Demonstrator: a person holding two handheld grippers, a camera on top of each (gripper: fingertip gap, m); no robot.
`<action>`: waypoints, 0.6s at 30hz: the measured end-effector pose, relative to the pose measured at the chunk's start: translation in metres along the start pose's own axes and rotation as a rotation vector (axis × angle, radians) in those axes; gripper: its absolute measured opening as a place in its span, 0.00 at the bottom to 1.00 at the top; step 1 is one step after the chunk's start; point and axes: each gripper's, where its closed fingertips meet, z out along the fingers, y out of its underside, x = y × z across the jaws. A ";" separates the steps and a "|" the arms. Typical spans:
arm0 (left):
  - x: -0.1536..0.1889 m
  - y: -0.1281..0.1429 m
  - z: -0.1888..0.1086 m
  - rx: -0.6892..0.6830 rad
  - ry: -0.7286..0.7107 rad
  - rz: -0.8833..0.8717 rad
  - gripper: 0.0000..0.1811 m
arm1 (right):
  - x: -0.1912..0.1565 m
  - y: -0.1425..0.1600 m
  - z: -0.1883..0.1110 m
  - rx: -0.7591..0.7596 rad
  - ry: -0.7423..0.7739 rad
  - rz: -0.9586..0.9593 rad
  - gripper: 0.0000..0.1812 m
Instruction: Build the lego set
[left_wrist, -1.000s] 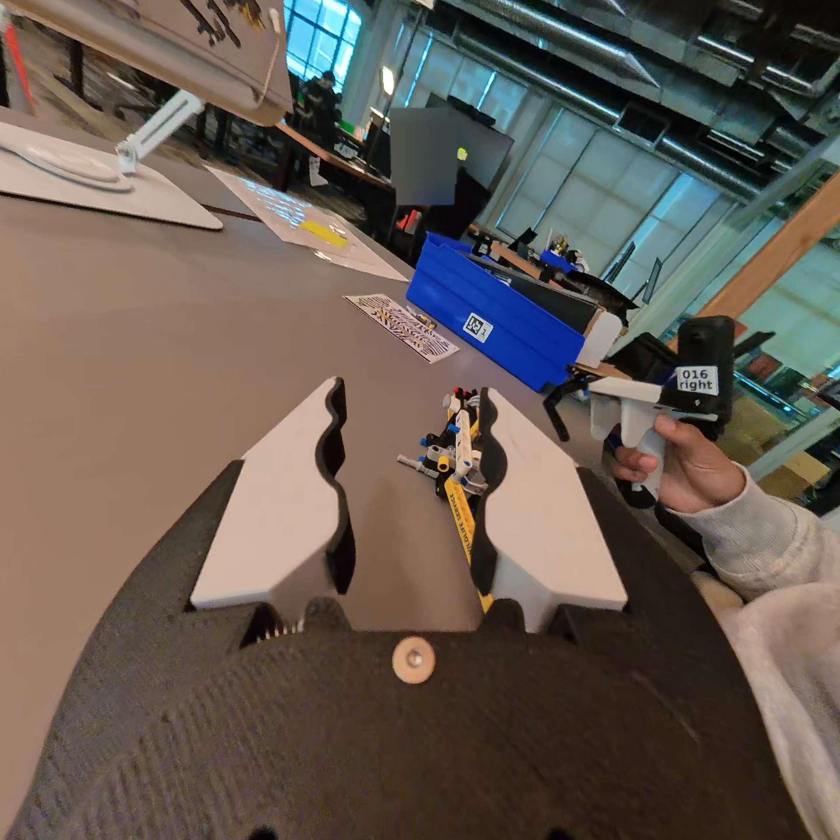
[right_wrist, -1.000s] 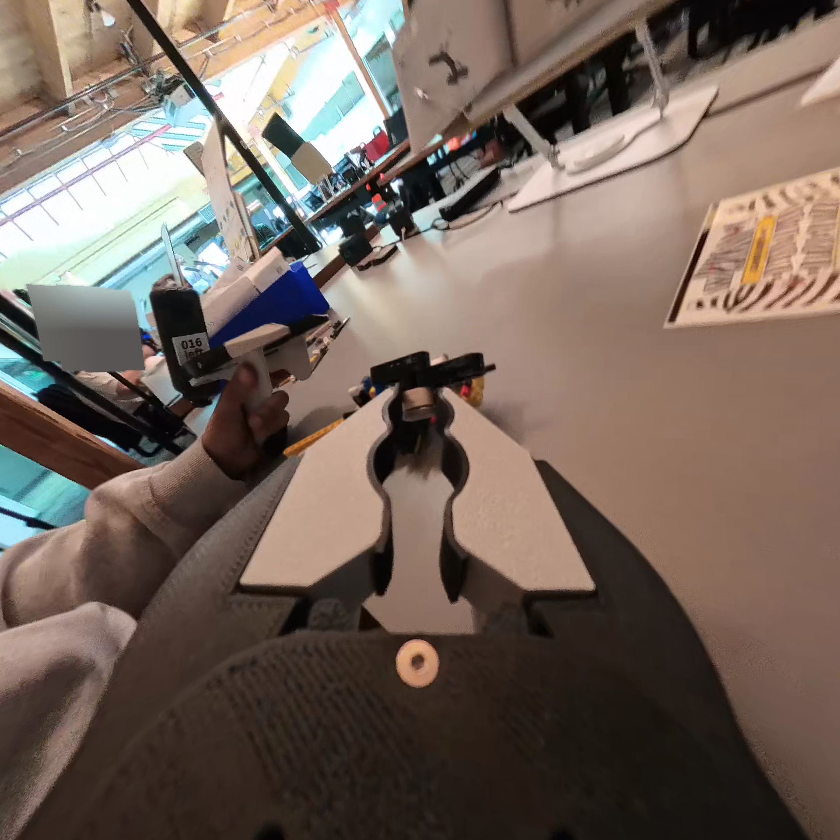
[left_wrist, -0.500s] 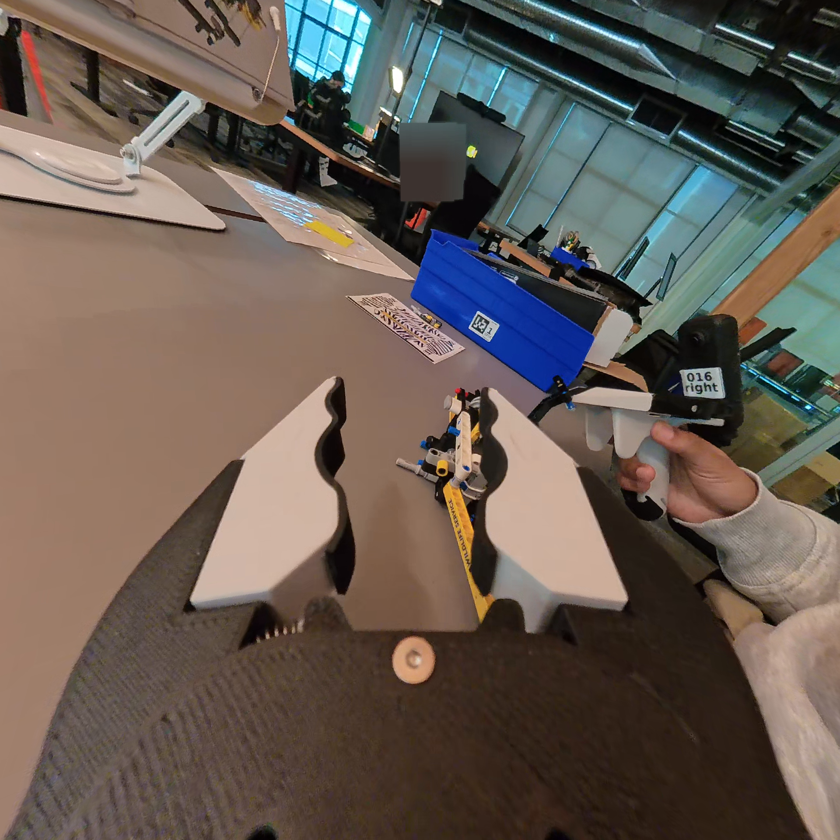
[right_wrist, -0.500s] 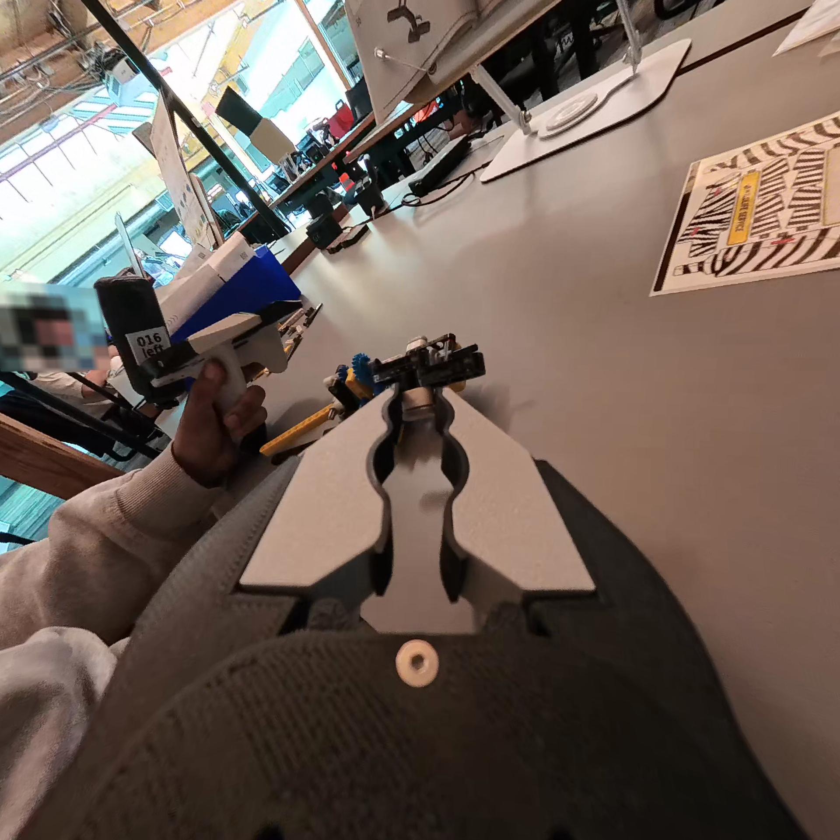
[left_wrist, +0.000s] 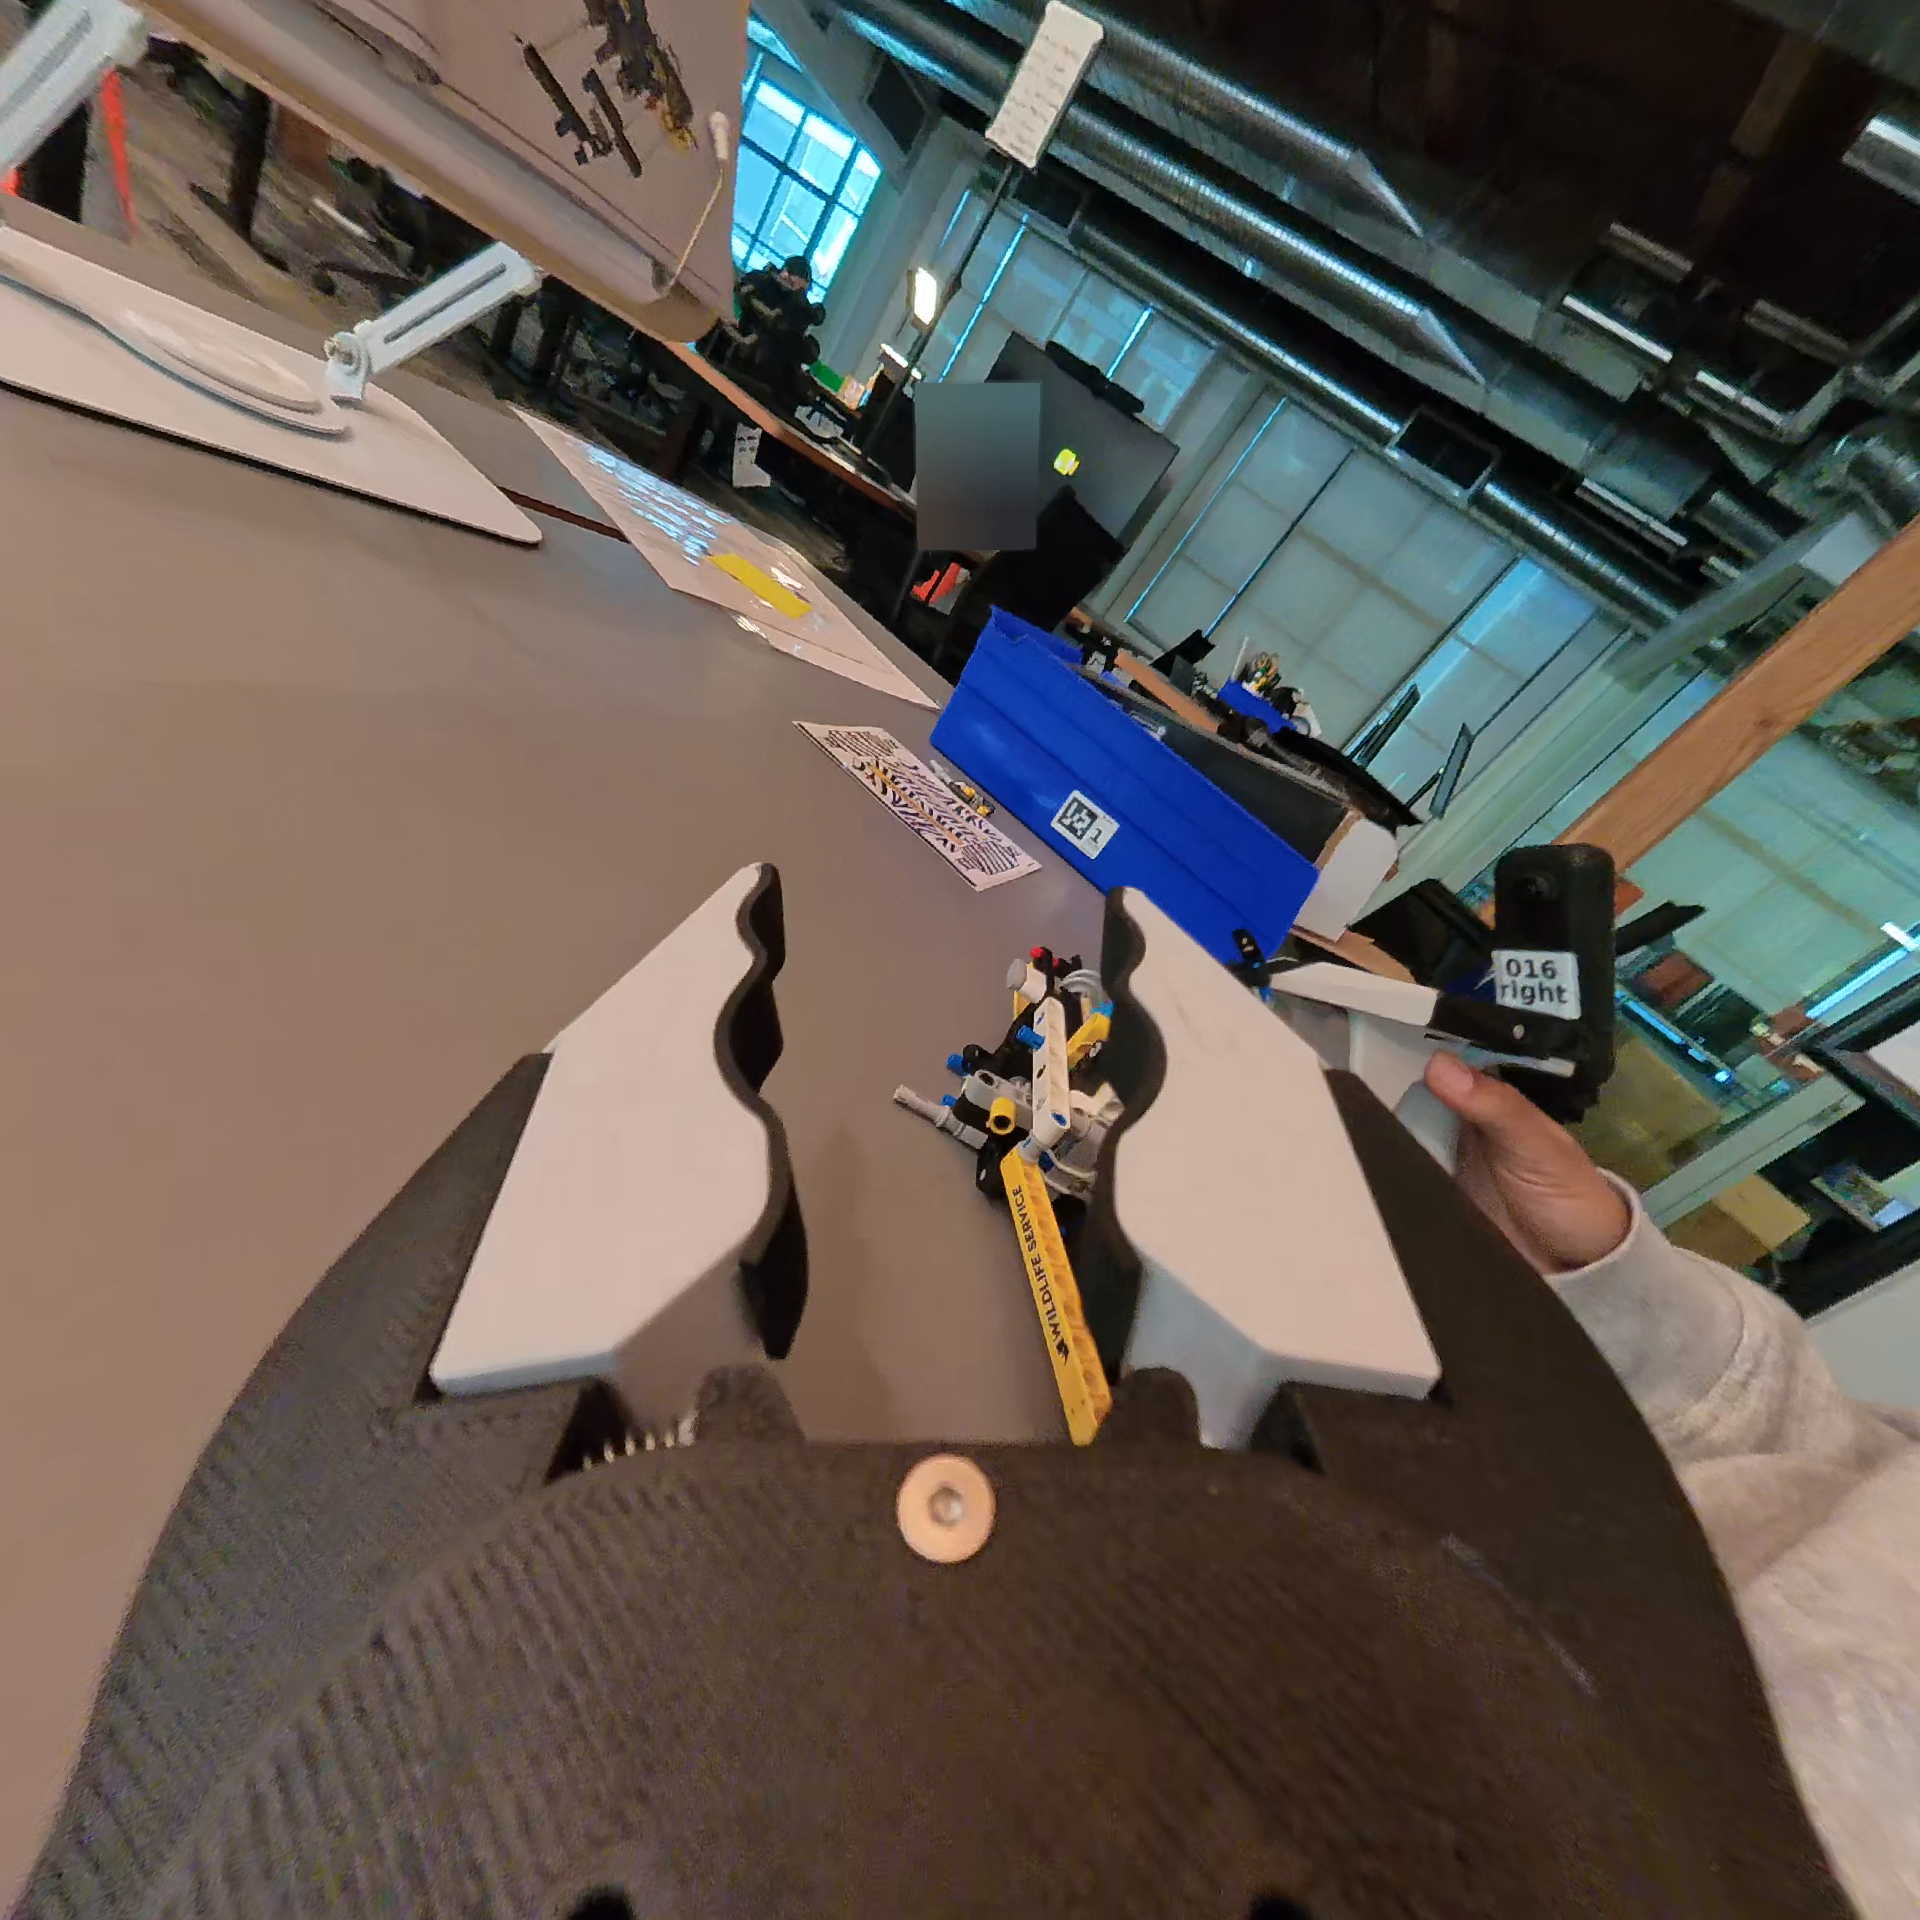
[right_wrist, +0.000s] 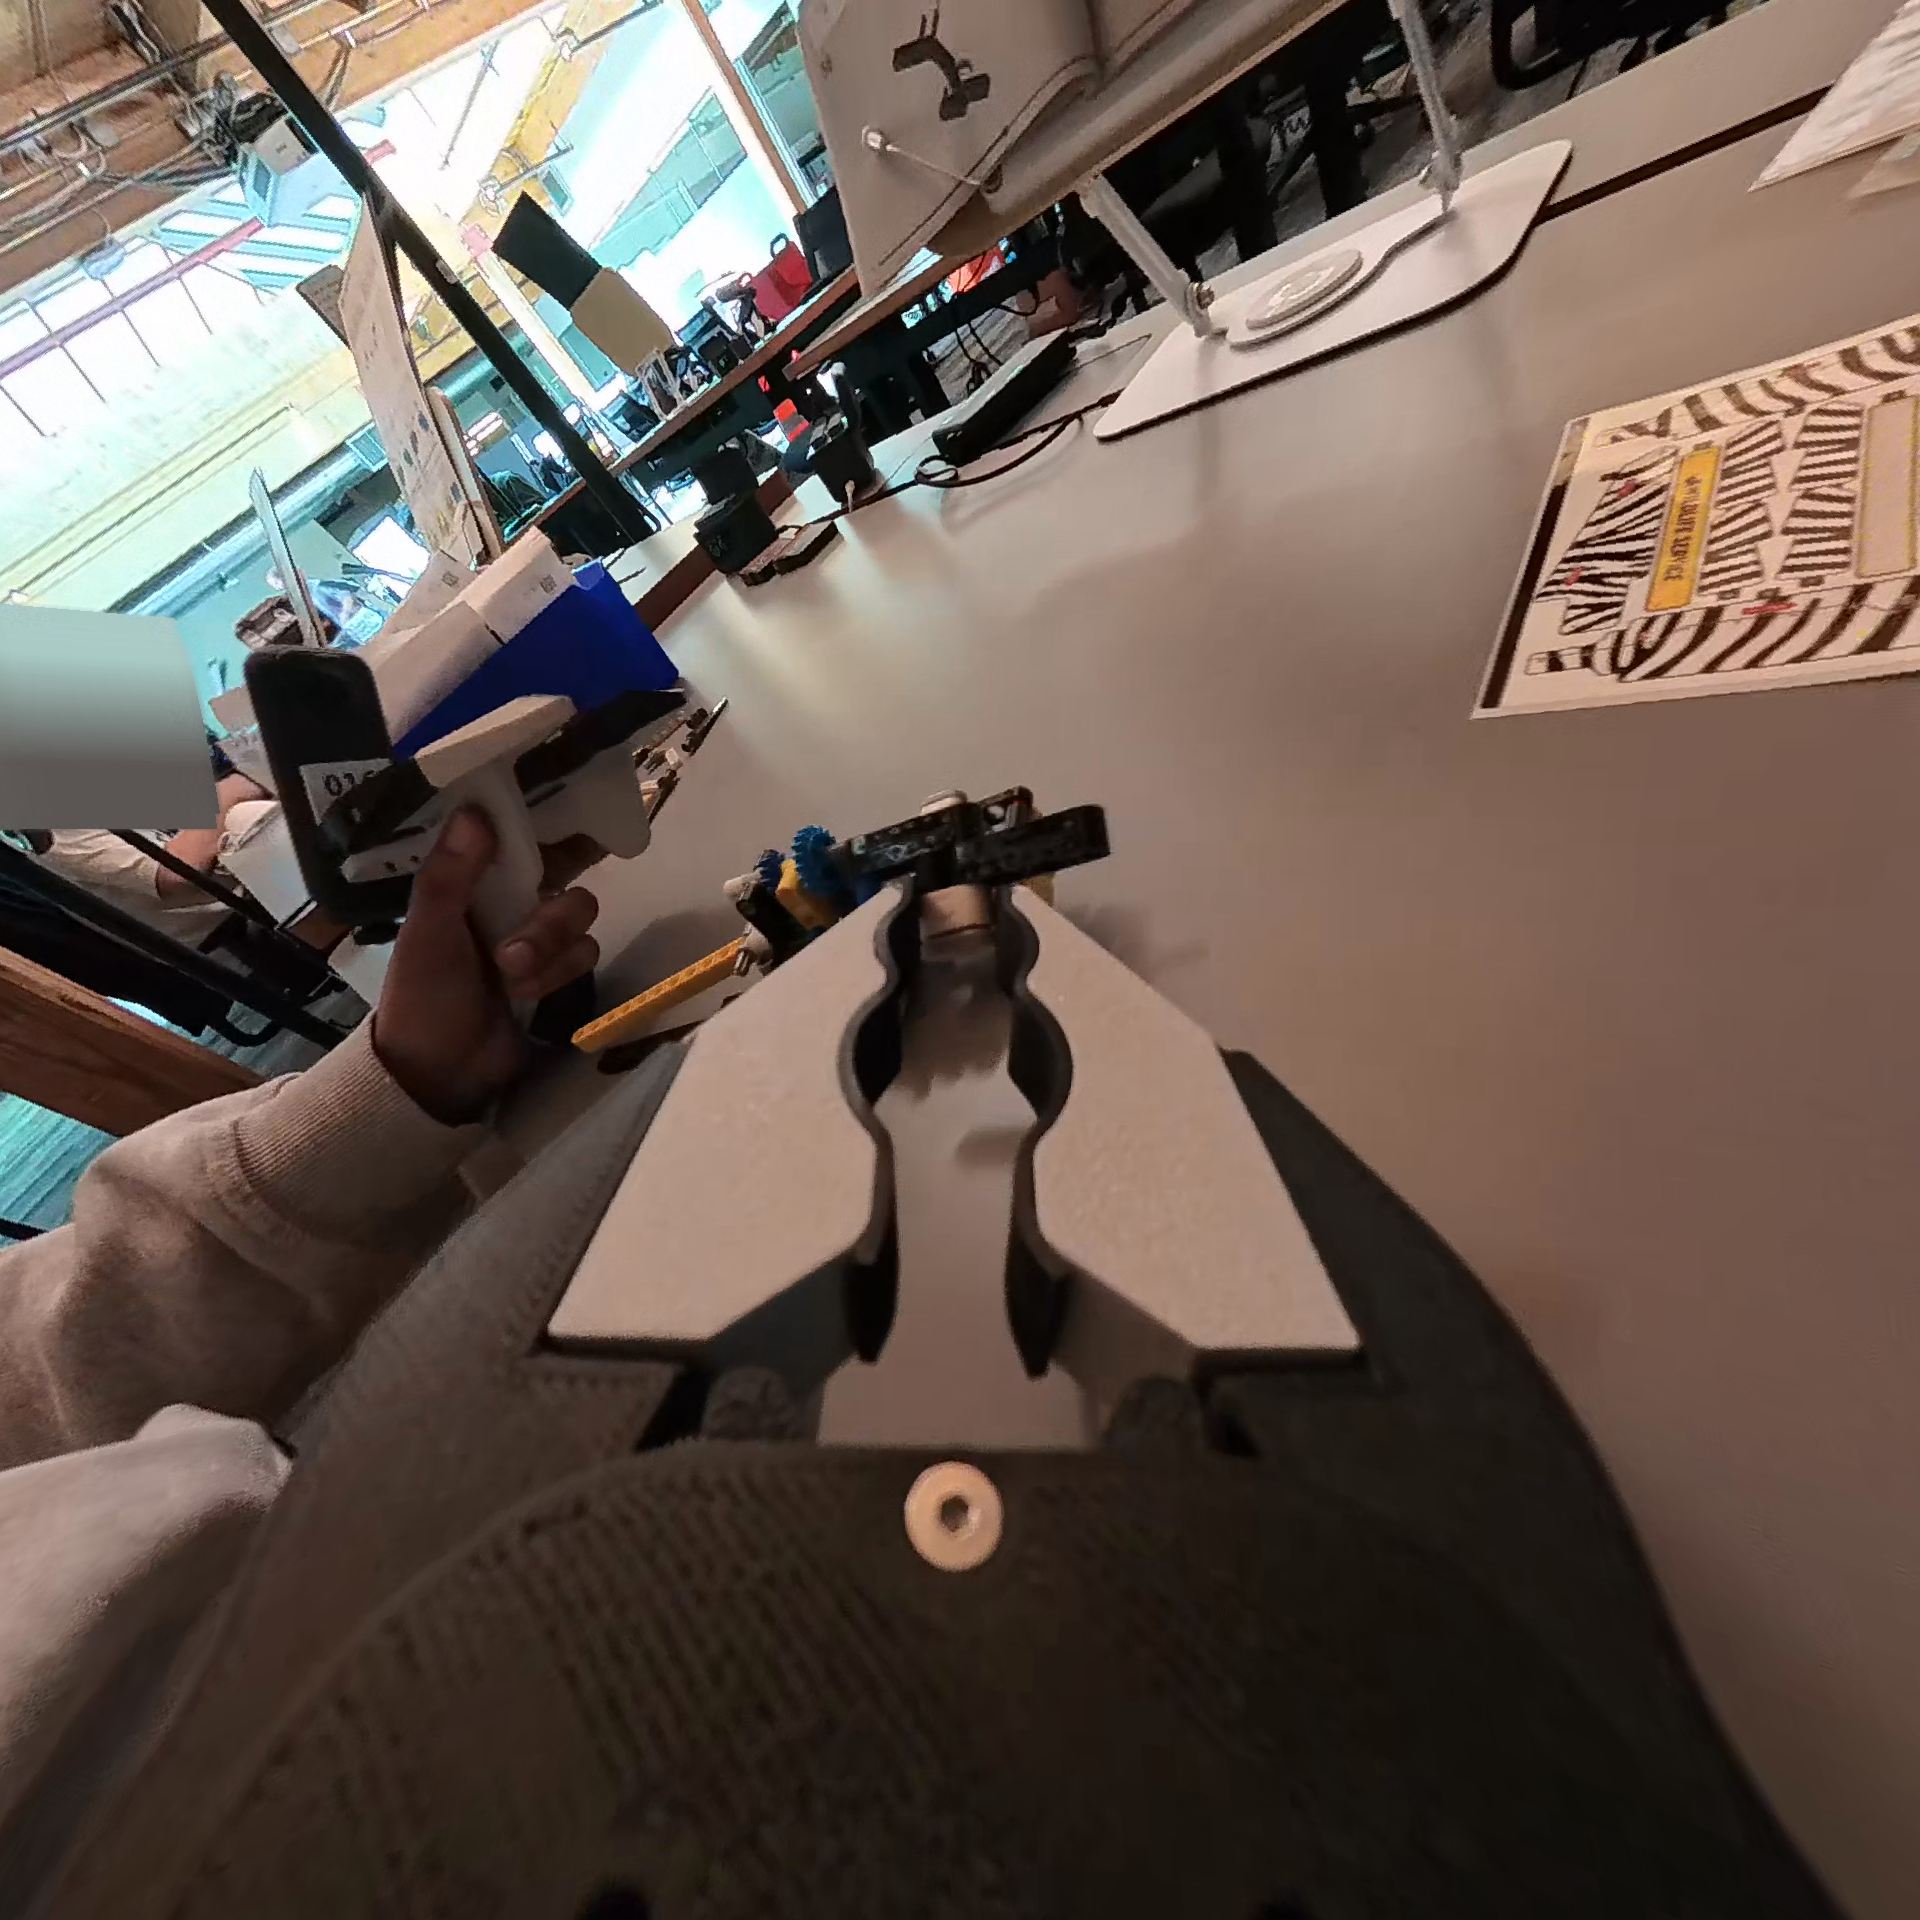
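A partly built lego assembly (left_wrist: 1039, 1081) with a long yellow beam (left_wrist: 1049, 1299) lies on the grey table (left_wrist: 312, 883). My left gripper (left_wrist: 935, 904) is open and empty, and the assembly lies between its fingers, close to the right one. My right gripper (right_wrist: 956, 899) is shut on a black lego beam piece (right_wrist: 977, 842) with a grey pin. It holds the piece just above the table beside the assembly (right_wrist: 800, 894). Each gripper also shows in the other's view, held in a hand: the right gripper (left_wrist: 1340, 987) and the left gripper (right_wrist: 520, 748).
A blue bin (left_wrist: 1122, 821) stands behind the assembly near the table's far edge. A striped sticker sheet (left_wrist: 914, 805) lies beside it and also shows in the right wrist view (right_wrist: 1714, 551). A white monitor stand base (left_wrist: 208, 384) and paper sheets (left_wrist: 727, 561) lie farther off. The tips of one gripper are about 20 cm away from the tips of the other. The white monitor stand base (left_wrist: 208, 384) lies some 40 cm from my left tips, 50 cm from my right tips. My right wrist view (right_wrist: 1251, 337) looks at it from another angle.
My right gripper has carried the black piece nearer to the assembly. My left gripper has stayed open and has hardly moved.
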 end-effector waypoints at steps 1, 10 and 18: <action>-0.001 -0.001 0.000 0.006 0.004 -0.012 0.33 | -0.002 0.001 0.001 -0.005 -0.004 -0.005 0.07; 0.002 0.001 0.005 0.017 0.041 -0.088 0.34 | -0.008 0.010 0.006 -0.060 -0.023 -0.035 0.07; 0.006 0.005 0.007 0.018 0.054 -0.115 0.34 | -0.008 0.013 0.008 -0.066 -0.047 0.005 0.07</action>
